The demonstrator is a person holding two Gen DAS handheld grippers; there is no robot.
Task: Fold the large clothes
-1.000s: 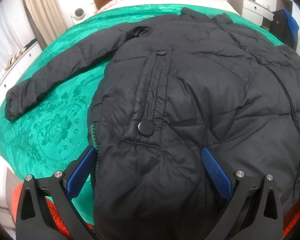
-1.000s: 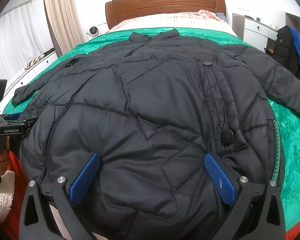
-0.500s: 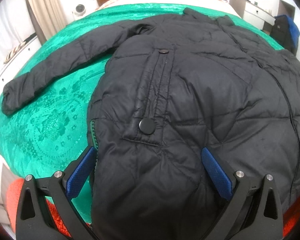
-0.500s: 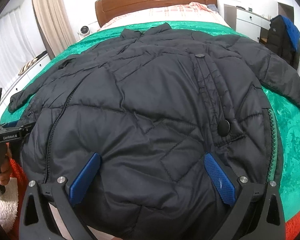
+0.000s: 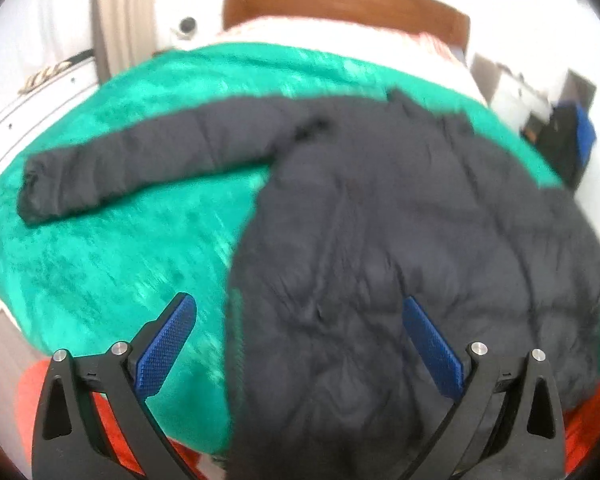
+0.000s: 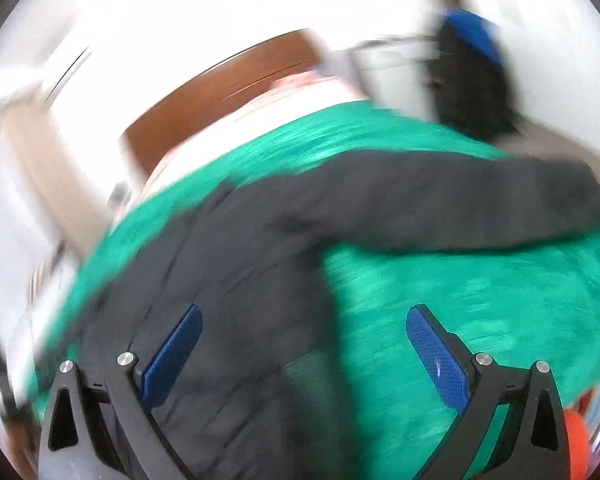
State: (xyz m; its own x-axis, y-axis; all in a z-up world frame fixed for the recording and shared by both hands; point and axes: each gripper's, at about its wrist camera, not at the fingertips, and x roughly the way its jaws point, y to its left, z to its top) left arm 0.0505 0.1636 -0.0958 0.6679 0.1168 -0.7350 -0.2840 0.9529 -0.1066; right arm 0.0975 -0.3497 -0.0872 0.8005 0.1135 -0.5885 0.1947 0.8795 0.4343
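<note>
Green patterned bedspread (image 5: 112, 264) covers a bed with a brown wooden headboard (image 5: 340, 4) at the far end, and pale bedding shows between the two. Both views are smeared by motion, the right wrist view badly so, and fine detail cannot be read.

A dark quilted jacket (image 5: 400, 240) lies spread on the bedspread. In the left wrist view its body fills the middle and right of the picture, the hem end nearest the camera and hanging over the near edge of the bed. One sleeve (image 5: 140, 164) stretches out to the left across the green cloth, flat, with its cuff near the left side of the bed. In the right wrist view the other sleeve (image 6: 480, 204) reaches out to the right, its cuff close to the right edge of the bedspread.

The left claw (image 5: 300, 344) stands wide apart, its blue pads (image 5: 166, 346) clamped on nothing; the left pad is over green cloth and the right pad over the jacket body. The right claw (image 6: 304, 356) is likewise wide apart and empty, with its left pad over the jacket and its right pad over bare bedspread.

An orange cloth (image 5: 32, 392) shows below the near edge of the bed. A beige curtain (image 5: 120, 20) hangs at the far left, and a dark garment with a blue patch (image 5: 572, 140) sits at the far right beside white furniture.
</note>
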